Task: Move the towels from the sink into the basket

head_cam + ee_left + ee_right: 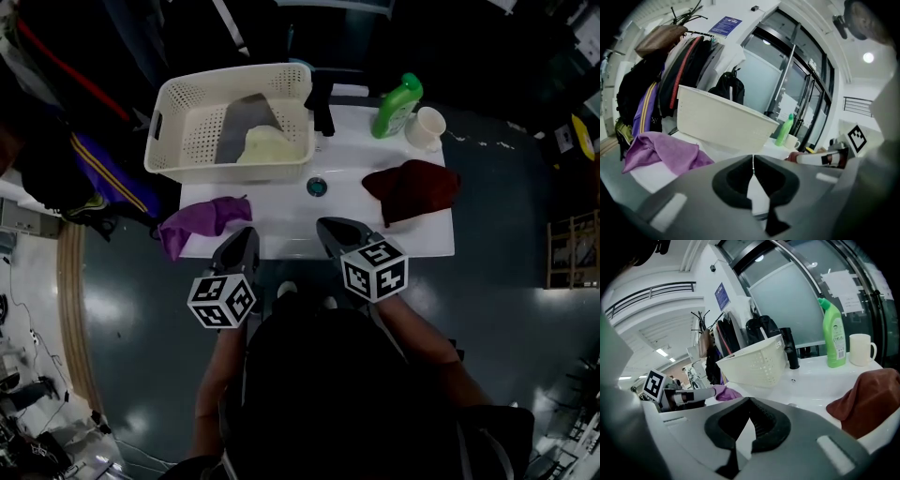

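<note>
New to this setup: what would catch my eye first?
On the white sink, a cream basket at back left holds a grey towel and a pale yellow towel. A purple towel drapes over the left front edge; a dark red towel lies at the right. The left gripper and right gripper, shut and empty, hover at the front.

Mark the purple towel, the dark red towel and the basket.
purple towel (202, 223), head view, middle of the bunched cloth.
dark red towel (412, 189), head view, middle of the cloth.
basket (225, 172), head view, near rim.
</note>
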`<state>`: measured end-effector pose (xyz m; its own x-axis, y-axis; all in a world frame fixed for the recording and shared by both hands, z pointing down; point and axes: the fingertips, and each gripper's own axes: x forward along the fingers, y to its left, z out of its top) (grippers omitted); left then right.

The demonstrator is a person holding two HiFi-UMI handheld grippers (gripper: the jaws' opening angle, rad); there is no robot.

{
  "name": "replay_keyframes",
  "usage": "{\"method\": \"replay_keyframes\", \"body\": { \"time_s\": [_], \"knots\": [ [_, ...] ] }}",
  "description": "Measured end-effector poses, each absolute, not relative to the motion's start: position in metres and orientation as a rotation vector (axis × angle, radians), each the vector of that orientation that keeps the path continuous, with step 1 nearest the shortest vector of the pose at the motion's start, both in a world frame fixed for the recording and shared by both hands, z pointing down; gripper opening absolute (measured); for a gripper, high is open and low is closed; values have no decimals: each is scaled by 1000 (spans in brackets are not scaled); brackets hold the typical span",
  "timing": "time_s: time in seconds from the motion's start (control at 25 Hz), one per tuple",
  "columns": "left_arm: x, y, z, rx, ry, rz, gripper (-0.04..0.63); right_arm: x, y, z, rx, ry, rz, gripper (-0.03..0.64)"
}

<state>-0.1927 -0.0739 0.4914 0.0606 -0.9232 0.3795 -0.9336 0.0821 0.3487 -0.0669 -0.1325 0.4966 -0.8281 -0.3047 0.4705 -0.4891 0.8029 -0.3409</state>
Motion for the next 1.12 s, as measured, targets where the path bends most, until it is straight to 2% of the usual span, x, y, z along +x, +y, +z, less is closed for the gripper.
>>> {"method": "replay_keyframes", "body": {
  "time_s": [0.76, 1.12],
  "knots": [
    [-259, -35, 495, 1635, -2031, -11, 34, -132, -109, 505, 356, -2590, 599, -2],
    [-287, -22, 505, 1536, -2087, 2, 94, -154, -102, 507, 271, -2576, 572, -2]
  ]
}}
